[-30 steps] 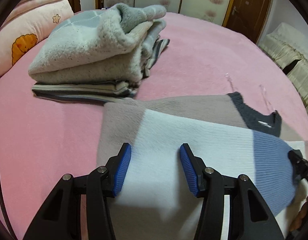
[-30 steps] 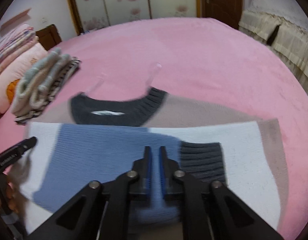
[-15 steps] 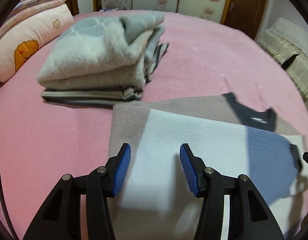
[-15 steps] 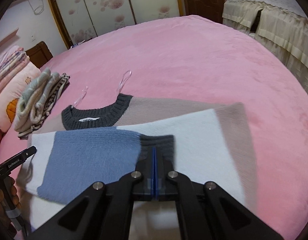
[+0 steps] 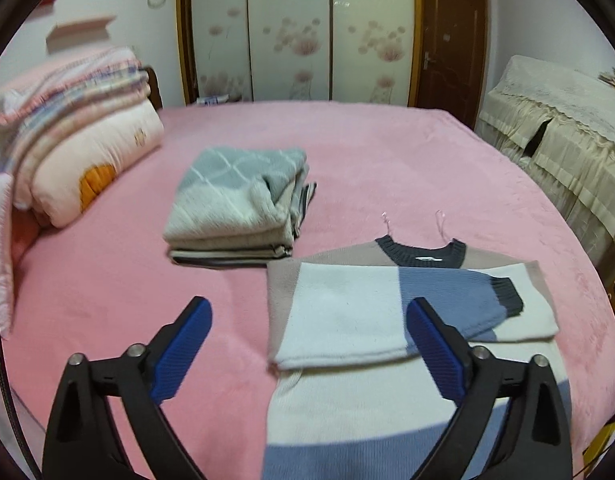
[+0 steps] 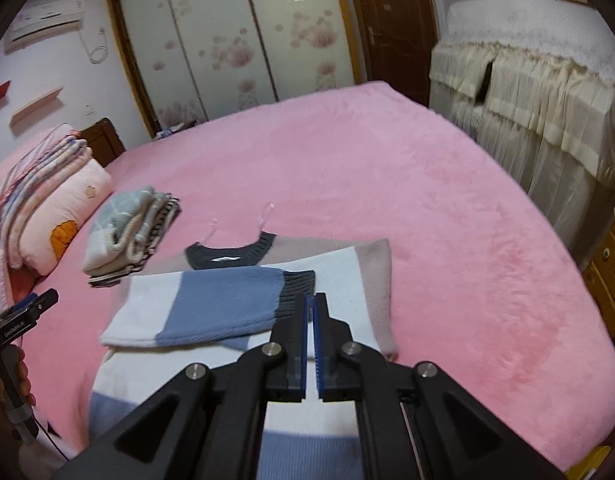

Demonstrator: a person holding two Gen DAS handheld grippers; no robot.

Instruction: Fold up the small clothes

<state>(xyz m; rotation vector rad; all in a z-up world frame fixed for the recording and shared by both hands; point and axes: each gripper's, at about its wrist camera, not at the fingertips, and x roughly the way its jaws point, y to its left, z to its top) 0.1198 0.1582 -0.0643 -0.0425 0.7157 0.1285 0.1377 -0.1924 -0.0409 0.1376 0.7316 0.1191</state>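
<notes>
A colour-block sweater (image 5: 347, 312) in white, blue and taupe with a dark grey collar lies flat on the pink bed, also seen in the right wrist view (image 6: 227, 308). One sleeve (image 5: 459, 300) is folded across its chest, dark cuff to the right. My left gripper (image 5: 307, 328) is wide open and empty, raised above the sweater's left edge. My right gripper (image 6: 309, 312) has its jaws nearly together and holds nothing, just in front of the sleeve cuff (image 6: 299, 284).
A stack of folded clothes (image 5: 235, 212) sits left of the sweater. Pillows and a folded quilt (image 5: 67, 128) lie at the far left. The pink bed (image 6: 427, 208) stretches to the right. A cream-covered cabinet (image 6: 539, 92) stands beyond its right edge.
Both grippers have pulled back and up from the sweater. The left gripper opened wider. The right gripper let go of the sleeve cuff, which now lies across the chest.
</notes>
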